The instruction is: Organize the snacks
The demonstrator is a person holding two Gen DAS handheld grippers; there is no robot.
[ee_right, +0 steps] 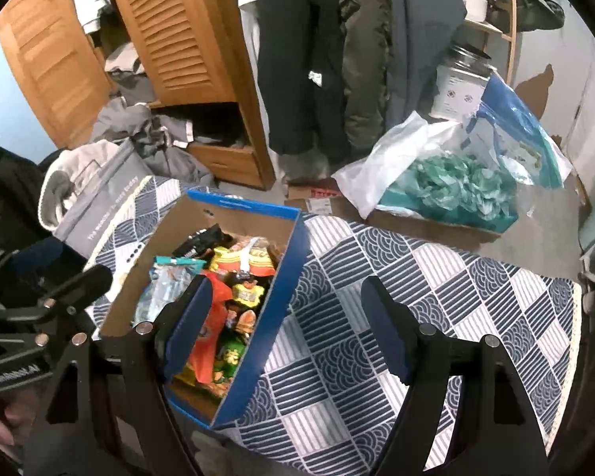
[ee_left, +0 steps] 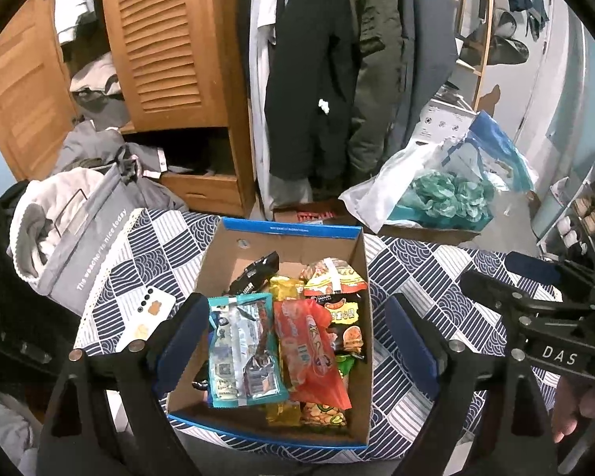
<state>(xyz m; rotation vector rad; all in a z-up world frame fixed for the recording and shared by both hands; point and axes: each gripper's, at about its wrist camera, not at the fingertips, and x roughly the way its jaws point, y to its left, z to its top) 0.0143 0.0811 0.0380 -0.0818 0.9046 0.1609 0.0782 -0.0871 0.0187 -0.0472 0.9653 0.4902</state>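
An open cardboard box [ee_left: 297, 248] with blue outer walls sits on a table under a blue-and-white patterned cloth [ee_left: 428, 277]. Several snack packets fill it: a teal one [ee_left: 242, 353], an orange-red one [ee_left: 313, 353], a black one [ee_left: 258, 273] and a peanut bag [ee_left: 333, 277]. My left gripper [ee_left: 293, 305] hovers over the box, open wide, with nothing pressed between its pads. My right gripper [ee_right: 287, 283] is open and empty, straddling the box's right wall [ee_right: 273, 317]: one finger is over the snacks, the other over the cloth.
A white phone [ee_left: 146, 313] lies on the cloth left of the box, beside a grey fabric bin [ee_left: 83, 246] of clothes. Beyond the table stand a wooden wardrobe [ee_left: 158, 39], hanging coats [ee_left: 317, 79] and a white plastic bag [ee_left: 436, 186] of teal stuff.
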